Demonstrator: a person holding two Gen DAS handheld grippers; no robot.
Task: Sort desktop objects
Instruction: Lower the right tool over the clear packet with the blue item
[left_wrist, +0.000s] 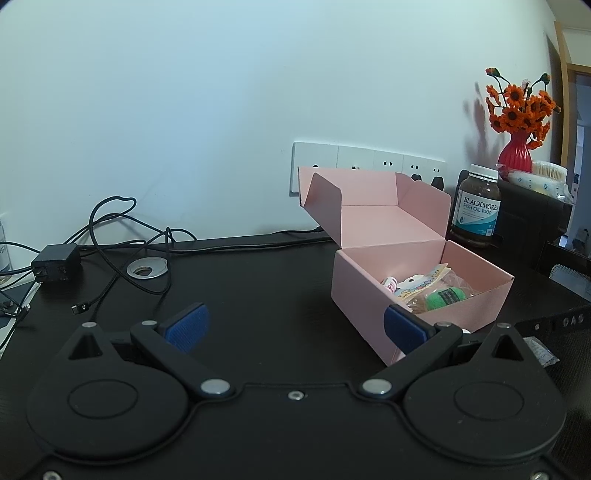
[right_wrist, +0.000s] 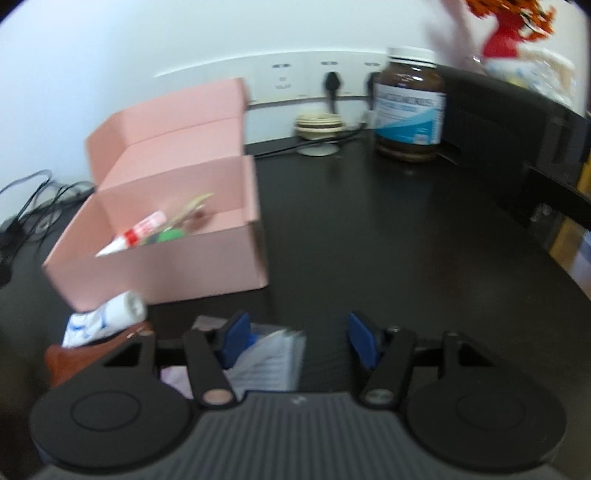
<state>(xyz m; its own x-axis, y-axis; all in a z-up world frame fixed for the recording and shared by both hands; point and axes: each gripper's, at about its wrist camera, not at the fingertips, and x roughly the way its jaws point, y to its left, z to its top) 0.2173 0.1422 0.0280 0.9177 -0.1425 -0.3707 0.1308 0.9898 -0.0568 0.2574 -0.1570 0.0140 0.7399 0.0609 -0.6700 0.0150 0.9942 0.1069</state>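
An open pink cardboard box (left_wrist: 360, 295) (right_wrist: 173, 266) stands on the black desk, lid tilted back. Inside lie a green yarn ball (left_wrist: 445, 297), a printed packet (left_wrist: 421, 284) and a red-and-white tube (right_wrist: 136, 232). My left gripper (left_wrist: 295, 325) is open, empty, its right pad by the box's near corner. My right gripper (right_wrist: 295, 341) is open and empty, low over the desk in front of the box. A folded paper booklet (right_wrist: 271, 360) lies beside its left pad. A white rolled packet (right_wrist: 107, 321) rests on a brown pouch (right_wrist: 70, 360) at the left.
A brown fish oil bottle (left_wrist: 476, 206) (right_wrist: 408, 107) stands behind the box, beside a black case (left_wrist: 532, 218). A red vase of orange flowers (left_wrist: 517, 147) is on it. Black cables and a charger (left_wrist: 57, 264) lie at the left, near a round desk grommet (left_wrist: 147, 267).
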